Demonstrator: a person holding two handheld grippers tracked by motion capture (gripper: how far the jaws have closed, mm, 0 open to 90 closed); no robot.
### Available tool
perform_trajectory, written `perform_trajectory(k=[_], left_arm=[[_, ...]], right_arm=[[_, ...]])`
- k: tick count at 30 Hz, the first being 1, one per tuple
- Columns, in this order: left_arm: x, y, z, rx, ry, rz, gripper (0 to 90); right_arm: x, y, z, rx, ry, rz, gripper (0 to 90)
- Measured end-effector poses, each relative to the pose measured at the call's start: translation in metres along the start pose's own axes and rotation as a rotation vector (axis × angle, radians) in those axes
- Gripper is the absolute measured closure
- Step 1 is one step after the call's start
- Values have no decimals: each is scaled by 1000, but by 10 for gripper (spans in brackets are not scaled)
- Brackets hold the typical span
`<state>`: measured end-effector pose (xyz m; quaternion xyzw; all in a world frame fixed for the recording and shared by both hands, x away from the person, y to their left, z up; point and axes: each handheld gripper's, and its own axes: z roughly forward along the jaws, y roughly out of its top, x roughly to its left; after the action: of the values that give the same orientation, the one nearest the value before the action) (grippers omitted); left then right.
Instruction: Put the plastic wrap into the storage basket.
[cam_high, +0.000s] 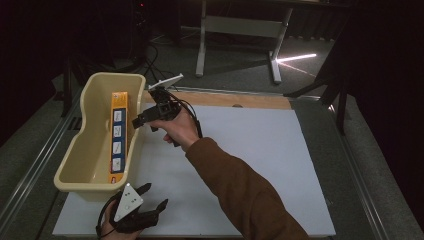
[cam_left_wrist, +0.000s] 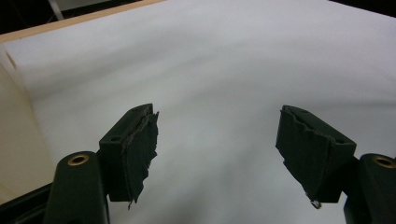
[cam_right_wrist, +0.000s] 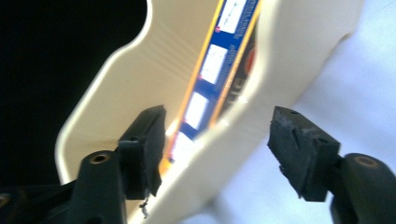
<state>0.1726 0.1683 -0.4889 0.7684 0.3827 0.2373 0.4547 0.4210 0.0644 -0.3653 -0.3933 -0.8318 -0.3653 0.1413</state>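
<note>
1. The cream plastic tub stood on the left of the white tabletop, holding a long yellow-and-blue carton on edge against its right wall, long axis running away from the person.
2. The left tongs rested near the tub's near corner, gaping wide, empty.
3. The right tongs, nearer the carton, hovered over the tub's right rim, wide apart, holding nothing.

one cream plastic tub sits on the table. one long orange-and-blue box stands on edge inside it, bearing four white panels down its face. one white mat covers the tabletop. two handheld grippers: the left gripper and the right gripper, each with two black jaws.
</note>
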Motion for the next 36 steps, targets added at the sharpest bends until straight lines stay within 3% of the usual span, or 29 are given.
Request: perform_trajectory(k=[7,14,21,26,31,36], left_arm=[[0,1,3,7,6,3,285],[1,2,3,7,16,4,285],[3,3,2,5,34,-1,285],[4,3,2,4,35,-1,287],[3,3,3,6,32,-2,287],[3,3,5,15,32,0,287]], right_arm=[[-22,-24,-25,-93,-78,-171,251],[-47,-52,-48,-81,-156,-209,220],[-64,-84,-61,-90,-281,-309,209],[-75,-113,-68,-100,-302,-338,201],[-87,-143,-86,-122,-337,-370,196],[-99,-174,-100,-166,-365,-371,207]])
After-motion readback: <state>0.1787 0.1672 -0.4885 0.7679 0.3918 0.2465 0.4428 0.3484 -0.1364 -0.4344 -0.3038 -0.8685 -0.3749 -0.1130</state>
